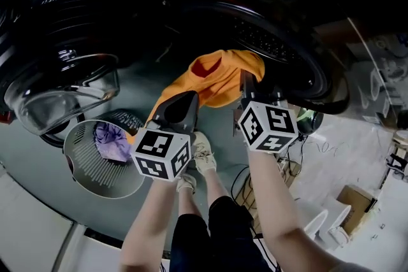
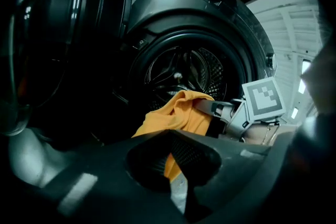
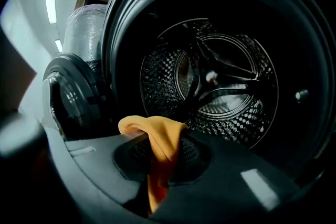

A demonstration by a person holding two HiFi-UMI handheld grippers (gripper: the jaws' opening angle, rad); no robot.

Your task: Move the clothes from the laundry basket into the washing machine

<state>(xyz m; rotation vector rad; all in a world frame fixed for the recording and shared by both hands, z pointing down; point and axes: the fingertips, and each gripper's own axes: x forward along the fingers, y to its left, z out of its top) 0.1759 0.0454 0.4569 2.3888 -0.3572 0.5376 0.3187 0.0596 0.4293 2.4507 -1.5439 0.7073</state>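
In the head view, you hold both grippers just in front of the washing machine [image 1: 290,54]. Your left gripper [image 1: 185,104] and right gripper [image 1: 250,87] each pinch an edge of the orange cloth [image 1: 220,76], which hangs at the machine's mouth. The open door [image 1: 60,95] stands to the left of the machine. Below the door sits the laundry basket [image 1: 105,176], with a purple cloth [image 1: 111,140] inside.

In the left gripper view, your left gripper [image 2: 170,159] has its jaws closed tight on the orange cloth [image 2: 178,115]. The cloth runs up toward the drum [image 2: 184,68], where the right gripper [image 2: 223,112] grips its far edge.

In the right gripper view, your right gripper [image 3: 160,160] is clamped on a fold of the orange cloth [image 3: 157,136], right before the drum [image 3: 220,81], with the door [image 3: 73,99] to its left.
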